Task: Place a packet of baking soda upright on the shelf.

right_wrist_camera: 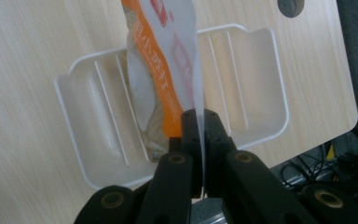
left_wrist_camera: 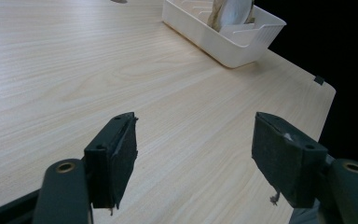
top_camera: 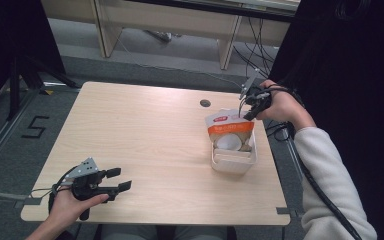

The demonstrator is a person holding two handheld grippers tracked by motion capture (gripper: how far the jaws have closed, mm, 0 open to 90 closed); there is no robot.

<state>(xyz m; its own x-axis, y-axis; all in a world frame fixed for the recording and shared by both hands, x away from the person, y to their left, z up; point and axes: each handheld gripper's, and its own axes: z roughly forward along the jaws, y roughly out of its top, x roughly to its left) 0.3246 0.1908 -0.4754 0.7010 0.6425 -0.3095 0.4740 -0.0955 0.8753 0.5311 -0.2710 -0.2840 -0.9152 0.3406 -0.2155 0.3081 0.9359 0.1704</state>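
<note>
Orange-and-white packet (right_wrist_camera: pixel 168 70) pinched by its edge in the right gripper (right_wrist_camera: pixel 199 140) over the white tray (right_wrist_camera: pixel 261 84); left gripper (left_wrist_camera: pixel 193 154) jaws wide apart, empty

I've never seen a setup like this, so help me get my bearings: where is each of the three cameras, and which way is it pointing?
High view: above the person's side, looking forward and down on the table; both forearms, left gripper and right gripper show.
Left gripper view: rides the left gripper, looking low across the table between its open jaws toward the white tray.
Right gripper view: rides the right gripper, looking down at the orange packet it pinches over the tray.
All three share the tray and packet.
</note>
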